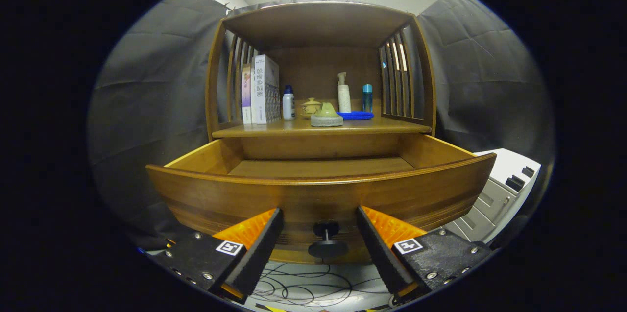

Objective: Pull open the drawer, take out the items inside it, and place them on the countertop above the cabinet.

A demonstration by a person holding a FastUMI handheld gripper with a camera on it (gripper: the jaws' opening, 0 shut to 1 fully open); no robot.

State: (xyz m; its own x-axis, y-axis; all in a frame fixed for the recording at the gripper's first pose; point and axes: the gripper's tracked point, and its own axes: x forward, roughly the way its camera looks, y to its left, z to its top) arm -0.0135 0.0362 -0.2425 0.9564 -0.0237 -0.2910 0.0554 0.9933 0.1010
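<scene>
Wooden cabinet (321,23) seen from the front, against dark cloth walls, with its drawer (321,194) pulled well out toward the camera. The drawer's curved front panel lies just ahead of the gripper (319,243), whose two fingers stand spread apart with a wide gap between them, gripping nothing. The drawer's dark round knob (327,241) sits in that gap, touching neither finger. The visible part of the drawer floor is bare wood; the near part, behind the front panel, is hidden, so whether anything lies there cannot be told.

Above the drawer is the countertop (401,127), roofed by the cabinet's upper shelf and flanked by slatted side walls. From left to right it carries: two upright books (261,89) leaning against the left slats; a small white bottle with a blue cap (288,103) just beside them; a small yellowish lidded pot (310,106); a pale green cone-shaped piece on a round grey base (326,116), standing nearest the front edge; a white pump bottle (344,92) behind it; a blue cloth (356,115) lying flat; and a slim blue bottle (367,97) near the right slats.

Below the drawer, dark cables (303,287) lie looped on a pale floor. To the right of the drawer stands a light grey unit (494,199) with dark slots on its top.
</scene>
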